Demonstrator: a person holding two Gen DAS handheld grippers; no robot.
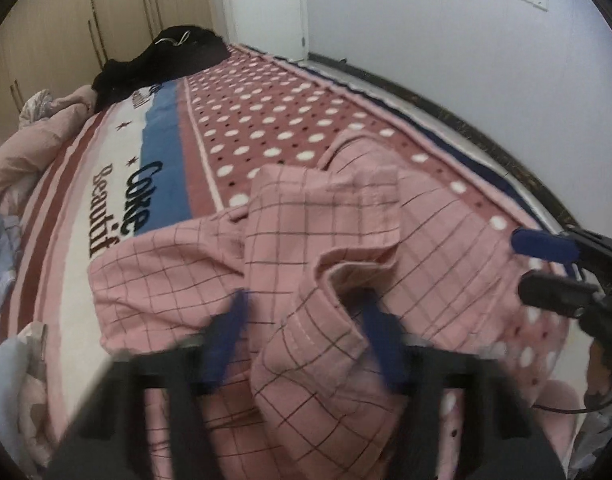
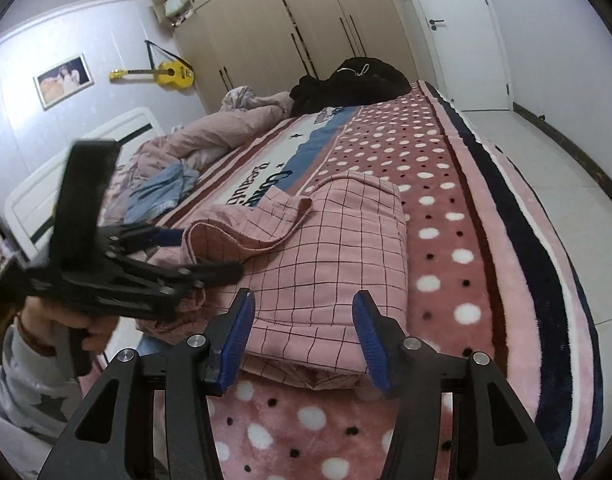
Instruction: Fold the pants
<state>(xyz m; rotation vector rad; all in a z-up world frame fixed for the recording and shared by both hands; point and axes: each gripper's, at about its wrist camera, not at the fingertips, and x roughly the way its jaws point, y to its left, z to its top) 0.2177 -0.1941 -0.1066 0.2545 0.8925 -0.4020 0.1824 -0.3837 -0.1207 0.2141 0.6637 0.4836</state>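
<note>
The pink checked pants lie bunched and partly folded on the bed, and also fill the lower middle of the left wrist view. My left gripper hovers just over the crumpled cloth with its blue pads apart and nothing between them; it also shows in the right wrist view at the pants' left side. My right gripper is open over the near edge of the pants, empty. It shows in the left wrist view at the right, open.
A pink polka-dot blanket with a blue and white lettered band covers the bed. A black garment pile lies at the far end. A pink duvet and blue jeans lie at the left. Wardrobes, a door and tiled floor surround the bed.
</note>
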